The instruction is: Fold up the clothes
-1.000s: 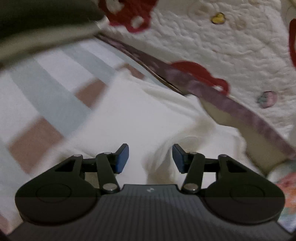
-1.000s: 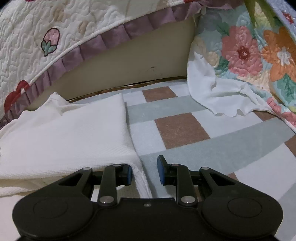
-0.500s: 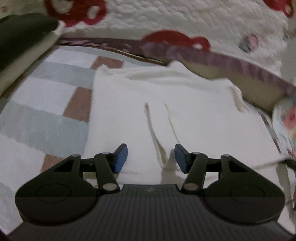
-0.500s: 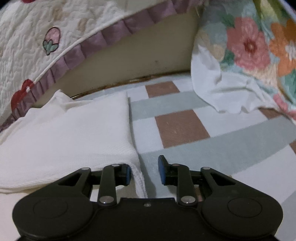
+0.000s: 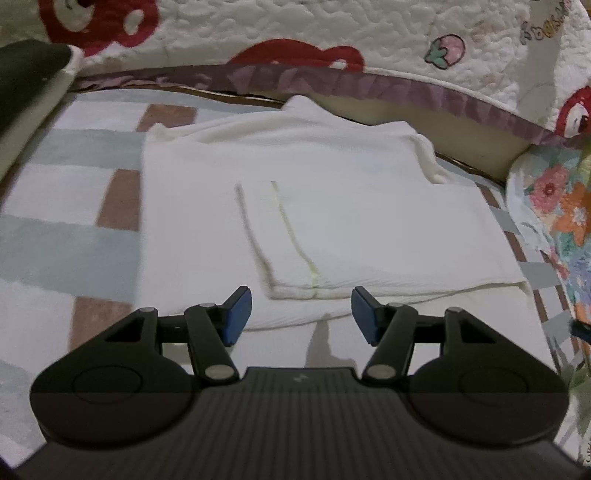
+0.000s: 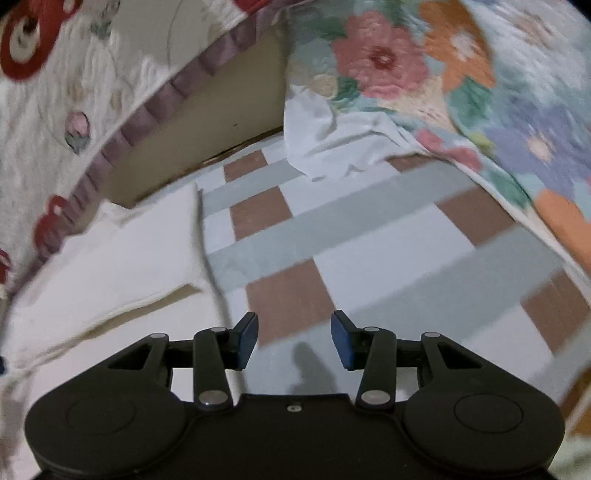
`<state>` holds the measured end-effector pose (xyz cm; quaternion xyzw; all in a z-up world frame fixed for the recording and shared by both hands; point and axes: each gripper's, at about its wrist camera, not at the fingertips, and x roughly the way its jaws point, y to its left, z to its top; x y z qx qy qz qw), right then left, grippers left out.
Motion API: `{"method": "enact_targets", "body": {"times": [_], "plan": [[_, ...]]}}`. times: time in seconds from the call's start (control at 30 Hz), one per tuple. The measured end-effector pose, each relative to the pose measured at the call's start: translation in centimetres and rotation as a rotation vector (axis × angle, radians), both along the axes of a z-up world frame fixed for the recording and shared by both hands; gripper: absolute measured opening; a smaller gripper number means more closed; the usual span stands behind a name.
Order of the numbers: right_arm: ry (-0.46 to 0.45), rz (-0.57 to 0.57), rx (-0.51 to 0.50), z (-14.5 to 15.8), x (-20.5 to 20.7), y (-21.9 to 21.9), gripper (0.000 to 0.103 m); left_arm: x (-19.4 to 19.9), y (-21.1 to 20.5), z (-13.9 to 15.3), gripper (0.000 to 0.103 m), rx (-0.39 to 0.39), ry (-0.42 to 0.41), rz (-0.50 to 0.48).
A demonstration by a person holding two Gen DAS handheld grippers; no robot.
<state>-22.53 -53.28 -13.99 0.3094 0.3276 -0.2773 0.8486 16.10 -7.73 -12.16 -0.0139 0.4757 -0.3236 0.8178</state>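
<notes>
Basically both grippers, left gripper (image 5: 301, 314) and right gripper (image 6: 293, 339), are opening with nothing between the jaws, and the folded white garment (image 5: 332, 229) lies on the checked mat (image 6: 369, 236). The risk I see is a blue pad snagging the loose top flap, undoing the fold.

lettering on the quilt (image 5: 546, 26) is too blurred to read.

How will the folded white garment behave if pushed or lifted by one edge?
The white garment is likely floppy: soft layered edges would sag and unfold. Probably light, since it lies thin. On the checked sheet it may bunch rather than slide.
</notes>
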Motion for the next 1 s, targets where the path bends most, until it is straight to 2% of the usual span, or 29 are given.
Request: {"method": "enact_targets", "body": {"times": [0.2, 0.27, 0.37, 0.43, 0.57, 0.6, 0.63, 0.7, 0.73, 0.83, 0.9, 0.97, 1.0], "plan": [[-0.005, 0.121, 0.074, 2.2, -4.3, 5.2, 0.049, 0.0, 3.3, -0.3, 0.061, 0.145, 0.054, -0.065], [-0.008, 0.212, 0.095, 2.7, -5.8, 7.0, 0.048, -1.2, 5.9, 0.7, 0.060, 0.135, 0.082, -0.127], [0.042, 0.331, 0.116, 2.7, -7.5, 8.5, 0.047, -3.8, 9.4, 1.4, 0.056, 0.106, 0.201, -0.227], [0.051, 0.353, 0.157, 2.5, -8.8, 8.9, 0.047, -6.0, 11.5, 1.3, 0.051, 0.089, 0.278, -0.303], [0.067, 0.374, 0.192, 2.2, -10.9, 10.0, 0.047, -9.9, 14.2, 0.7, 0.049, 0.072, 0.380, -0.410], [0.071, 0.376, 0.199, 2.1, -11.4, 10.3, 0.047, -10.8, 14.3, 0.3, 0.049, 0.093, 0.410, -0.438], [0.078, 0.376, 0.206, 1.8, -11.9, 10.5, 0.047, -11.9, 13.7, -0.5, 0.048, 0.186, 0.437, -0.465], [0.093, 0.354, 0.206, 1.1, -12.7, 10.8, 0.047, -13.6, 12.8, -1.1, 0.045, 0.306, 0.390, -0.500], [0.087, 0.338, 0.216, 0.7, -13.0, 10.7, 0.047, -14.0, 12.4, -1.0, 0.045, 0.305, 0.362, -0.531], [0.060, 0.286, 0.251, -0.3, -13.9, 10.5, 0.048, -13.5, 12.0, -0.3, 0.049, 0.271, 0.290, -0.527], [0.030, 0.280, 0.287, -0.7, -14.5, 10.6, 0.048, -12.4, 12.3, -0.6, 0.049, 0.251, 0.329, -0.494], [-0.002, 0.280, 0.350, -1.3, -14.7, 10.7, 0.049, -11.5, 13.2, -1.0, 0.049, 0.203, 0.370, -0.419], [-0.018, 0.280, 0.383, -1.7, -14.9, 10.8, 0.053, -11.3, 13.5, -1.2, 0.049, 0.183, 0.387, -0.397]]}}
